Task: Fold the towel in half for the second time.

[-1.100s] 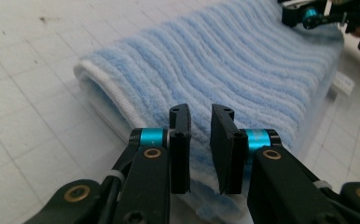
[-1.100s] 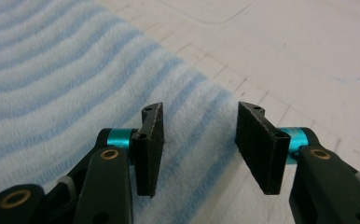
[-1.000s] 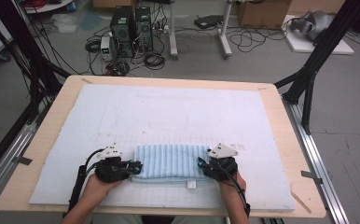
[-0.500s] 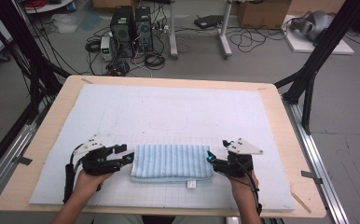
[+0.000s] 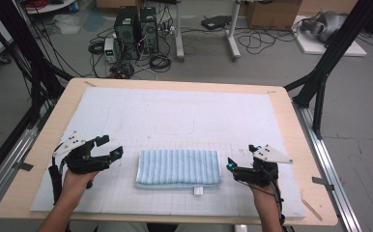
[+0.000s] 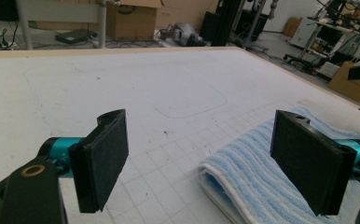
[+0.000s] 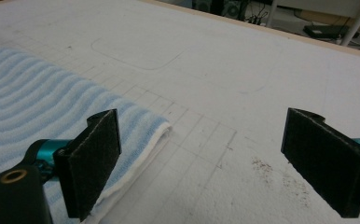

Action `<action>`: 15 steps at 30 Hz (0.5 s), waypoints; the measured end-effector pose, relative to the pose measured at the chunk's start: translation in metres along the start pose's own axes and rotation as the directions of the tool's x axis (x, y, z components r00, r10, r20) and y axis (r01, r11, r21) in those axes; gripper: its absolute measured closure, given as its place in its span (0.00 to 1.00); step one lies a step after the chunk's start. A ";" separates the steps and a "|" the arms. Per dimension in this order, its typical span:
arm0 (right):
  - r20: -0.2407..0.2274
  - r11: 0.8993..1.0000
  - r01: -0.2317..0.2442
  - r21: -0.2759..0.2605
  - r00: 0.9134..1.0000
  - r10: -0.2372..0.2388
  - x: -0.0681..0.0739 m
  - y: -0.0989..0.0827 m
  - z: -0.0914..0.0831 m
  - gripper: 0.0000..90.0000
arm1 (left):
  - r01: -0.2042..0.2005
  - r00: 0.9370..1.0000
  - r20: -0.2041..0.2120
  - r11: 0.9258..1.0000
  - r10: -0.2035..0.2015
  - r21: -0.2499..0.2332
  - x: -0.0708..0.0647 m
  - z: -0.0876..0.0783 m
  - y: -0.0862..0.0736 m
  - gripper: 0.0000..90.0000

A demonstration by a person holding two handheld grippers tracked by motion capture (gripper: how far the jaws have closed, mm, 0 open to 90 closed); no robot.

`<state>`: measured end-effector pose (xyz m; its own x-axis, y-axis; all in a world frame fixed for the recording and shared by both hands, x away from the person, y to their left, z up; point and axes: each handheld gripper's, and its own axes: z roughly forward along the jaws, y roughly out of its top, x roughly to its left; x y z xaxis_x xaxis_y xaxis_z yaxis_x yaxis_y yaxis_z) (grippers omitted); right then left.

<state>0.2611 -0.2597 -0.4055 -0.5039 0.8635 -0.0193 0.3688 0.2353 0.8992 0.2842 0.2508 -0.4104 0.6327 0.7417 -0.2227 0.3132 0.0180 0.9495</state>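
A white gridded mat (image 5: 175,121) covers the wooden table (image 5: 291,145), with computer towers and loose cables on the floor beyond its far edge. On the mat's near half, toward six o'clock, lies the folded blue striped towel (image 5: 179,167), flat, with a small white tag poking out at its near edge.

The left gripper (image 5: 109,153) hangs at the towel's nine o'clock, the right gripper (image 5: 231,166) at its three o'clock. Both have just been opening; their jaws stand wide apart with nothing between them, clear of the cloth.

In the left gripper view the towel's end (image 6: 262,172) sits close behind the right-hand jaw. There lies the likely risk: if either hand drifts back inward or dips, a pad could catch the soft edge and drag the fold open or skew it off the grid lines. In the right gripper view the white lower layer (image 7: 141,154) peeks out past the blue, so a light brush there could peel the layers apart.
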 end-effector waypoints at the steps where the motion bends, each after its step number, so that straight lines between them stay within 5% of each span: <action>1: 0.004 1.000 0.002 -0.001 1.000 -0.002 0.000 0.000 -0.002 0.12 | -0.004 1.000 0.004 1.000 0.004 0.000 0.000 -0.001 0.000 0.22; 15: 0.028 1.000 -0.010 -0.004 1.000 0.010 0.000 -0.008 -0.012 0.12 | -0.019 1.000 0.003 1.000 0.019 0.003 -0.003 -0.007 -0.001 0.23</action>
<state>0.2488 -0.2670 -0.4071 -0.4780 0.8781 -0.0223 0.3711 0.2249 0.9010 0.2765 0.2534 -0.4093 0.6406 0.7401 -0.2049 0.3030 0.0016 0.9530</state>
